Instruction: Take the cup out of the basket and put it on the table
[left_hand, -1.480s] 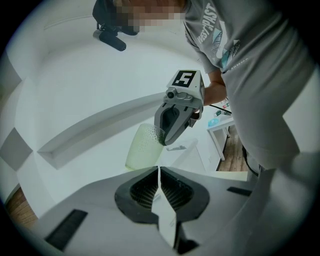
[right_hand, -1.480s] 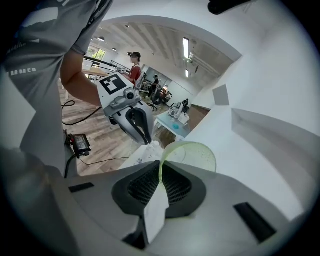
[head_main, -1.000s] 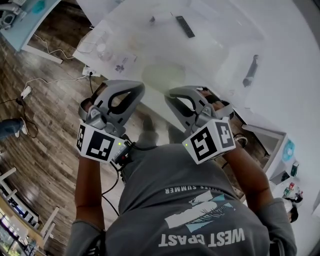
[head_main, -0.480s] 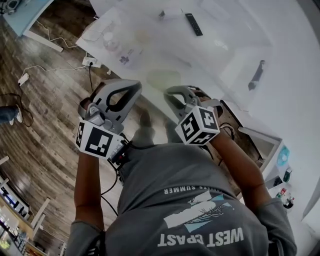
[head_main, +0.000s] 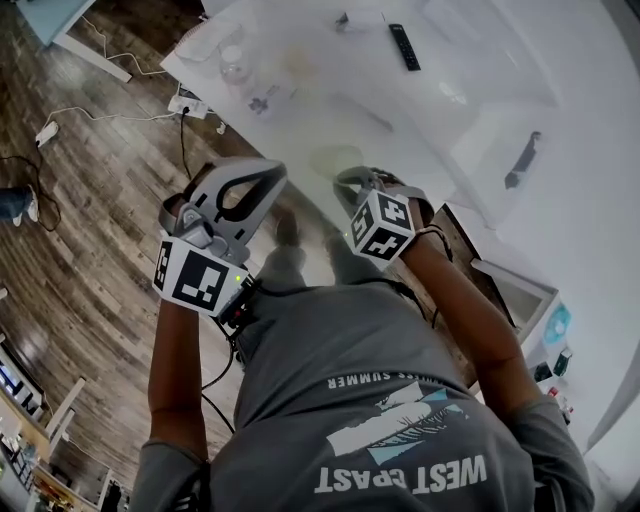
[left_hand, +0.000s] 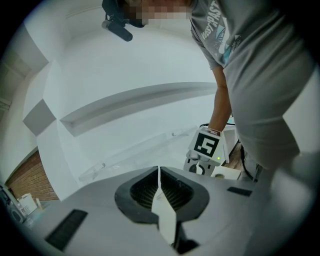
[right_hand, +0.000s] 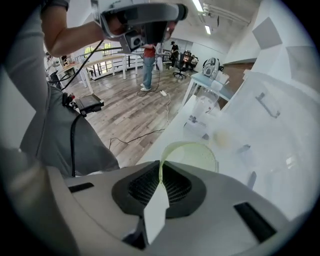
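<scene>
The right gripper (right_hand: 160, 167) has its jaws nearly together, and they are clamped on the thin near wall of the pale green cup (right_hand: 192, 152). The rim goes in exactly between the two jaws, and it seems that the right jaw stands inside the cup and the left one outside. From this pinch the cup extends forward and a little to the right, with its round mouth turned toward the gripper, so its axis runs about along the jaws. In the head view the cup is at the near edge of the white desk (head_main: 470, 90), just in front of the right gripper. I cannot tell if its bottom already touches the desk or hangs just above it. No basket shows in any view, so I judge the cup is already out and only the putting down remains, a short way forward and down onto the free surface. The left gripper (left_hand: 159, 172) has its jaws together with nothing between them, and it is beside the right one, further from the cup. A dark remote control (head_main: 404, 47) lies well beyond.
</scene>
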